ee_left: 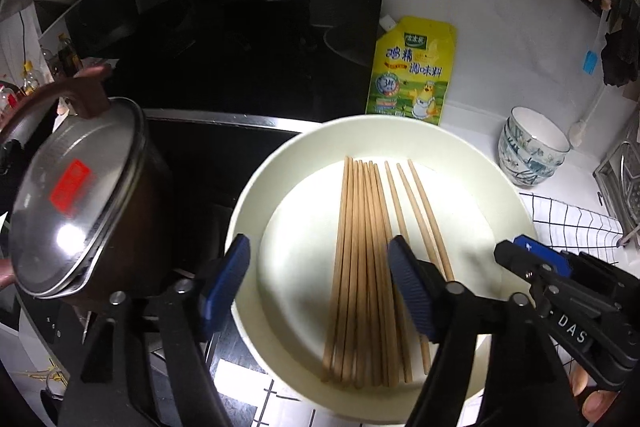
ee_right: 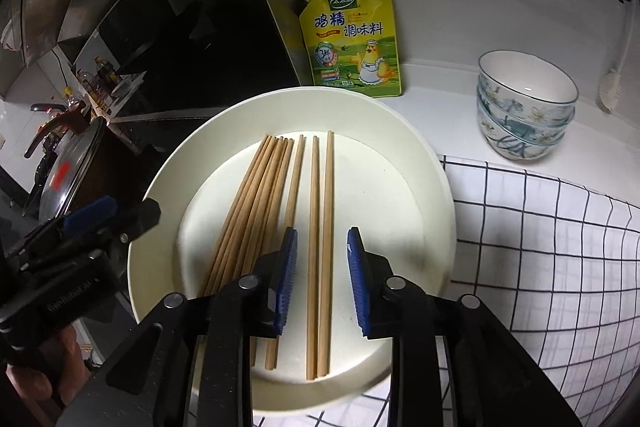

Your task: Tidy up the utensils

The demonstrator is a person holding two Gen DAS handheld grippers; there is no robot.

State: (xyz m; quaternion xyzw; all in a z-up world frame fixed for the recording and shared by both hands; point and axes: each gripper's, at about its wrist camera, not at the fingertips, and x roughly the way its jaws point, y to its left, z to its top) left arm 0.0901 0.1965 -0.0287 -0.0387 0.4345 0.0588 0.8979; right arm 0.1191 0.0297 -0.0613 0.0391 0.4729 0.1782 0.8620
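The wooden chopsticks (ee_right: pixel 280 227) lie lengthwise in the cream plate (ee_right: pixel 432 187), which sits on the desk in front of the yellow seasoning pouch (ee_right: pixel 352 39). Most are bunched on the plate's left half; one pair (ee_right: pixel 322 219) lies apart to the right. The right gripper (ee_right: pixel 322 283) straddles that pair, jaws wide, apparently lined up to pinch it. The left gripper (ee_left: pixel 316 279) hovers wide and empty over the bunch, probably waiting its turn.
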